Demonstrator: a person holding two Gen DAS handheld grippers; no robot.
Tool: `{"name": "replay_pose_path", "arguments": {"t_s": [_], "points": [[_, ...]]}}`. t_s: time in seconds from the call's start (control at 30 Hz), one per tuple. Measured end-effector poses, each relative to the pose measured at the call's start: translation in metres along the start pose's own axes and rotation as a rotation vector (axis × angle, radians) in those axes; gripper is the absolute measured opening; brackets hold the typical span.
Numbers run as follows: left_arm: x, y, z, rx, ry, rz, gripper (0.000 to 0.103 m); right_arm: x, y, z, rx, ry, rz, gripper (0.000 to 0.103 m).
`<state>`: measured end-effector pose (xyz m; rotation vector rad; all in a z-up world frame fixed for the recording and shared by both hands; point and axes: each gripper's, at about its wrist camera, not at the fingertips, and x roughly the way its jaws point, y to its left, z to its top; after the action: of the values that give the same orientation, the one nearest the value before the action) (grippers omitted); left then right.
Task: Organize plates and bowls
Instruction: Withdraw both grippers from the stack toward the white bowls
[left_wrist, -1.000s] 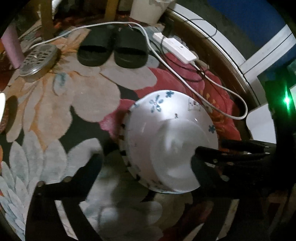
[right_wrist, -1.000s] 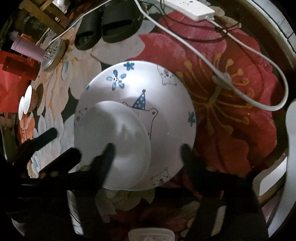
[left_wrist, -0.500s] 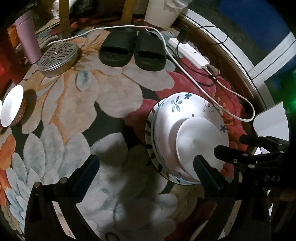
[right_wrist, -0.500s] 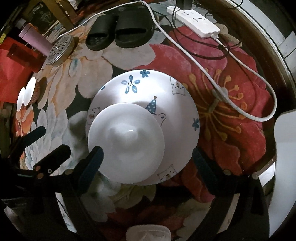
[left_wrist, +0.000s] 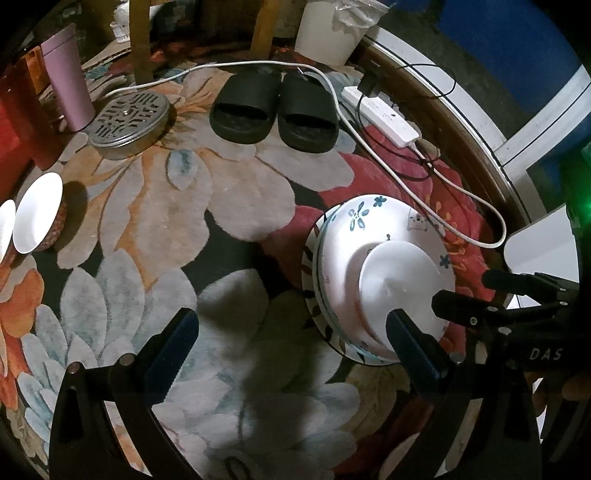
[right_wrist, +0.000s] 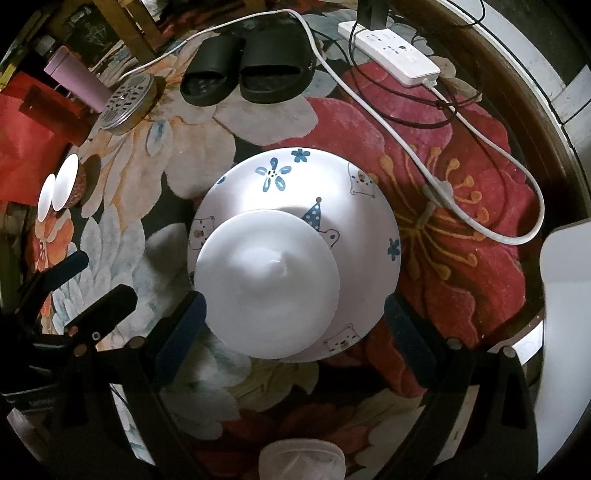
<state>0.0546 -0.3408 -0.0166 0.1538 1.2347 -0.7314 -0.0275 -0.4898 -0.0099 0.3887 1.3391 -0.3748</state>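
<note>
Both tongs pulled back since earlier frame, stack looks smaller. Small white bowl (right_wrist: 266, 288) upside down atop cartoon-print bowl (right_wrist: 332, 192), frame centre, on floral rug (right_wrist: 461, 258). Right tongs (right_wrist: 291, 325) spread wide, straddling stack, gripping nothing. Left tongs (left_wrist: 291, 339) spread too, stack by right finger.

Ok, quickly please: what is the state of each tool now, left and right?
Left tool: open, holding nothing.
Right tool: open, holding nothing; the stacked dishes lie just ahead of it.
</note>
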Motion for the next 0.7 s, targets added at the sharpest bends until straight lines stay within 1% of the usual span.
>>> {"name": "replay_pose_path", "arguments": {"t_s": [0.23,0.7], "points": [[-0.008,0.011,-0.001,-0.010,-0.012,0.010,0.102,-0.001,0.008,0.000,-0.006,-0.005,0.003,0.098],[-0.018,0.051,-0.014,-0.070,-0.019,0.047,0.102,0.006,0.039,-0.003,-0.047,0.004,0.009,0.098]]}}
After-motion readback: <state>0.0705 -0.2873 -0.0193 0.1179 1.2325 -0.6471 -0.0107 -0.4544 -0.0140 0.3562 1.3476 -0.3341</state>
